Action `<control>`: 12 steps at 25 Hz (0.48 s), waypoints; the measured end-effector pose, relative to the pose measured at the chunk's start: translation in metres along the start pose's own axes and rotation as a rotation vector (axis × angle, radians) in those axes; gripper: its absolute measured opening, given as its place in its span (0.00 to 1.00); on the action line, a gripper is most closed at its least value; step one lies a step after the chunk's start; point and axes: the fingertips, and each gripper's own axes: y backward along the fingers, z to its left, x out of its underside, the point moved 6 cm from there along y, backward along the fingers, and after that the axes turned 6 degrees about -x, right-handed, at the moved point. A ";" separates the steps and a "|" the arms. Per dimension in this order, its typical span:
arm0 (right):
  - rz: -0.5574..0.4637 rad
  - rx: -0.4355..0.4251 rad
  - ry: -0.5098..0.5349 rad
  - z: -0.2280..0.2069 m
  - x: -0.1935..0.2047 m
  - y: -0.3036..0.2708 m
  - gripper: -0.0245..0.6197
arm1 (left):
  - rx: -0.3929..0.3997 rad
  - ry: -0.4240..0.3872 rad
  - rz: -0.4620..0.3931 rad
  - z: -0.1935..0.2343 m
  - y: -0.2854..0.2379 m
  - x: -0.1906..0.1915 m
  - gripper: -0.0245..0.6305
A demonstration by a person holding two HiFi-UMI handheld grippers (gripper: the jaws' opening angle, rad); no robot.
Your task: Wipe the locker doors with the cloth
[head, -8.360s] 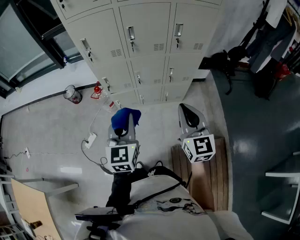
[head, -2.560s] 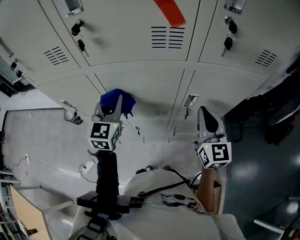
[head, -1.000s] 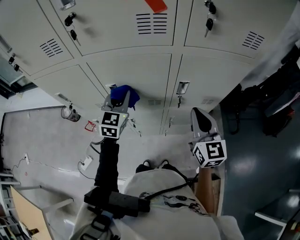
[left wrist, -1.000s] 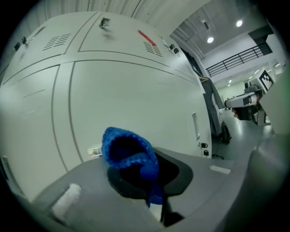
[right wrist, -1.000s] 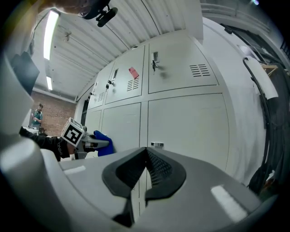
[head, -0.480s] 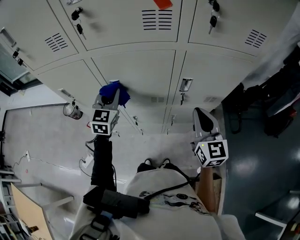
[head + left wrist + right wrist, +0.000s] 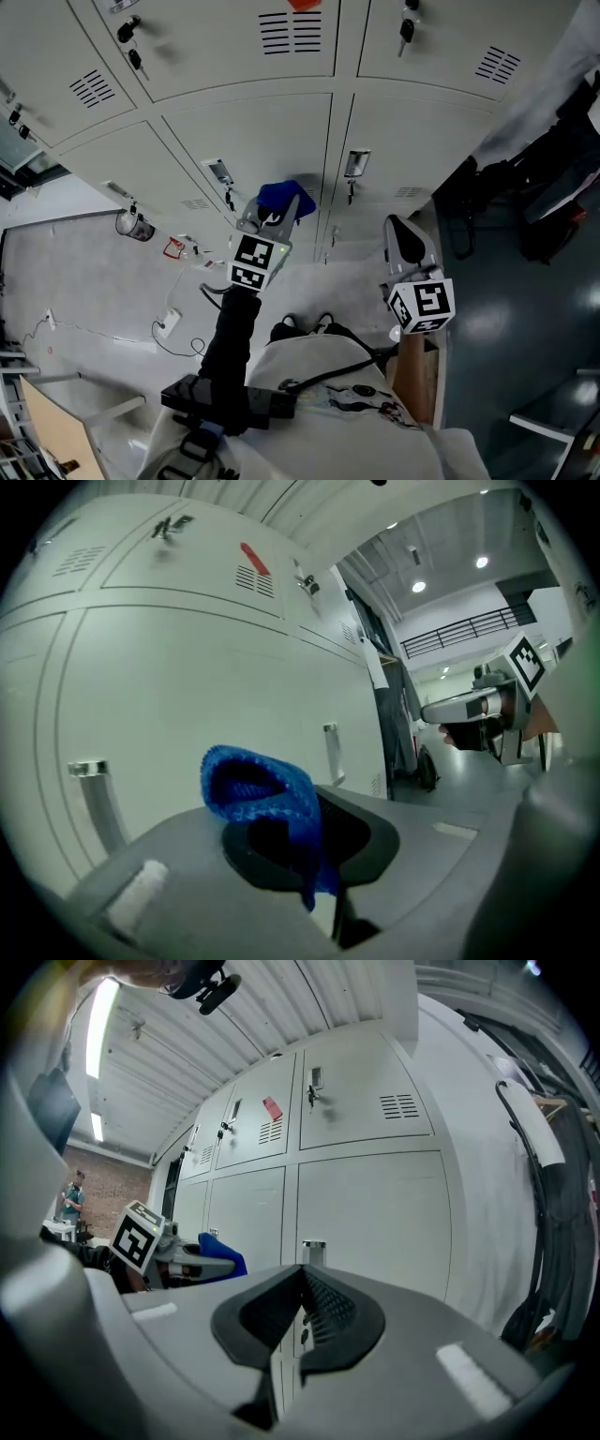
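Blue cloth (image 7: 286, 196) bunched and clamped in the fingers of the left gripper (image 7: 275, 216), up at a middle-row locker door (image 7: 281, 131), close by the seam between two doors and near a latch handle (image 7: 355, 162). Wiping step seemingly in hand, with the cloth at the door face. Hard to tell from either view whether touching it or a shade apart. Next move, by judgement: press the cloth flat on the panel and sweep across, steering clear of handles and hanging keys (image 7: 407, 28). Right gripper (image 7: 404, 246) well apart, off to the side, fingers clenched together on nothing. Lower doors partly hidden behind the left gripper and arm; top row cut off at the frame edge.
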 end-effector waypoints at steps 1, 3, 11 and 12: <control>0.001 0.004 0.001 -0.001 0.000 0.002 0.04 | 0.021 -0.003 0.003 -0.010 -0.008 0.002 0.07; 0.002 0.012 0.006 -0.004 -0.001 0.005 0.04 | 0.043 -0.004 0.013 -0.024 -0.026 0.007 0.07; 0.001 0.068 0.011 -0.025 -0.003 0.021 0.04 | 0.011 -0.046 0.105 -0.017 -0.065 0.030 0.07; 0.000 0.071 0.009 -0.027 -0.003 0.021 0.04 | 0.010 -0.055 0.110 -0.014 -0.064 0.032 0.07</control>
